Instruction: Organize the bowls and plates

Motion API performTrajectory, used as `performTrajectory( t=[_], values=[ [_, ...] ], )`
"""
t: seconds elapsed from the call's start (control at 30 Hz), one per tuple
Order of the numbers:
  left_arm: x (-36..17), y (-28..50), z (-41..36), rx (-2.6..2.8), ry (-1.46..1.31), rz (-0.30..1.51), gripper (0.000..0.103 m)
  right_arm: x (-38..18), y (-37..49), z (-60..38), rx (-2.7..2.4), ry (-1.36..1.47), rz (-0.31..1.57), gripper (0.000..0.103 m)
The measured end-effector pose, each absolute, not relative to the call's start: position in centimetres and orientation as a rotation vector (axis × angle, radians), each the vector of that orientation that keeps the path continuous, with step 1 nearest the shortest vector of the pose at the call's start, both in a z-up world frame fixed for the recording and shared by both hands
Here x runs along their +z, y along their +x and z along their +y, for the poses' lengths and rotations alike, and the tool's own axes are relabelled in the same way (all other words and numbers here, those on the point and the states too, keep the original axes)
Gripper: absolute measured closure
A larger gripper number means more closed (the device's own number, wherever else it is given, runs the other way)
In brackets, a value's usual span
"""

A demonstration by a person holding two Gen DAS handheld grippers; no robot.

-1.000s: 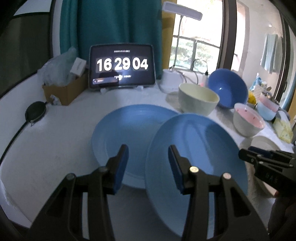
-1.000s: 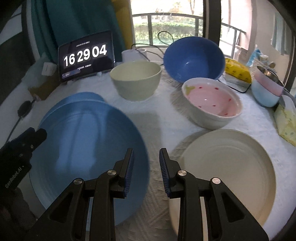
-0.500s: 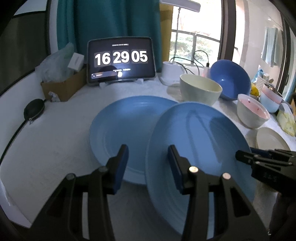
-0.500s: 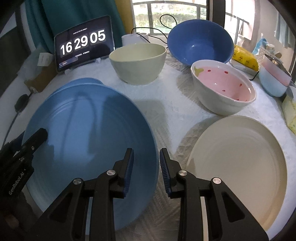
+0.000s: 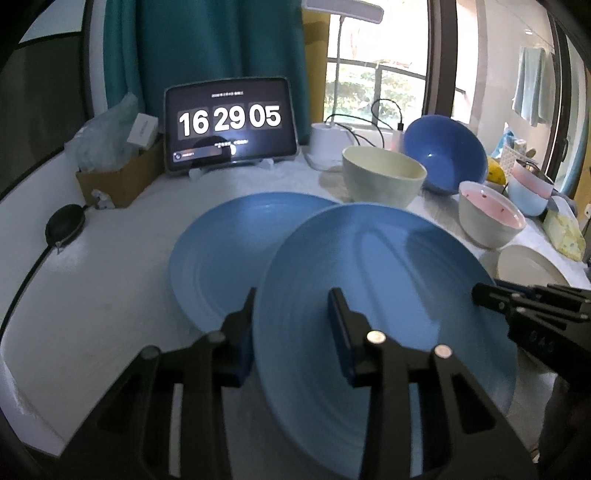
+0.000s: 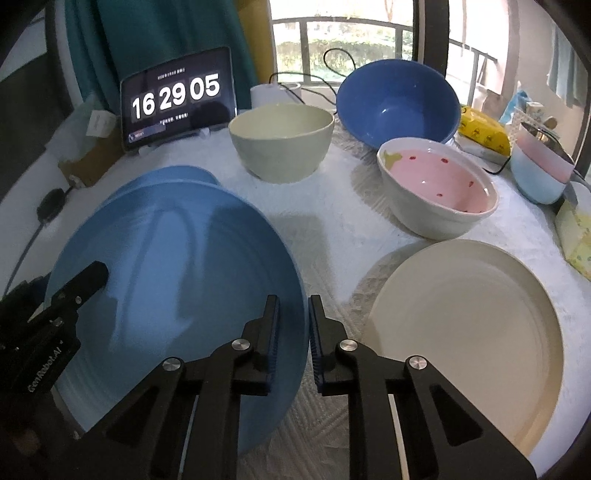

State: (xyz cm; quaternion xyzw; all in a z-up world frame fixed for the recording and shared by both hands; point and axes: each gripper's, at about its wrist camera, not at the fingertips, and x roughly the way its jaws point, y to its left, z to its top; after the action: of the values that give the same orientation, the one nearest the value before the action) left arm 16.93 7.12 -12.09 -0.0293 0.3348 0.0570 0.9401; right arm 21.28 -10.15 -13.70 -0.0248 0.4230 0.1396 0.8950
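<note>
Daylight is admitted through the overexposed window panes (image 6: 332, 33) at the back, while the left side is left dim. Soft shadows are cast toward the camera on the white textured tablecloth (image 6: 332, 229). Straight lines are bowed by fisheye distortion, corners are vignetted black, and slight blur is seen throughout.

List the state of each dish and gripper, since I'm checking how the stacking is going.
Near light-blue ceramic plate, tilted, rim between both grippers' jaws.
Far light-blue ceramic plate, flat, partly hidden behind it.
Cream round plate, flat, untouched.
Cream ceramic bowl, upright, empty.
Dark-blue ceramic bowl, tipped towards the cameras.
Pink-lined white bowl, upright, empty.
Right gripper, jaws just closed further, clamped on the tilted plate's rim.
Left gripper, jaws just closed further, grip unclear.
</note>
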Motion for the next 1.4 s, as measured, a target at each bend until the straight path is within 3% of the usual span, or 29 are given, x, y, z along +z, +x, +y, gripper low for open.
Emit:
performTrajectory(
  t=[1.4],
  values=[
    [-10.1,17.1,-5.8,-0.045,0.067,0.714,0.066,-11.1,18.1,-24.1,0.172,0.166,0.784,0.086]
  ],
)
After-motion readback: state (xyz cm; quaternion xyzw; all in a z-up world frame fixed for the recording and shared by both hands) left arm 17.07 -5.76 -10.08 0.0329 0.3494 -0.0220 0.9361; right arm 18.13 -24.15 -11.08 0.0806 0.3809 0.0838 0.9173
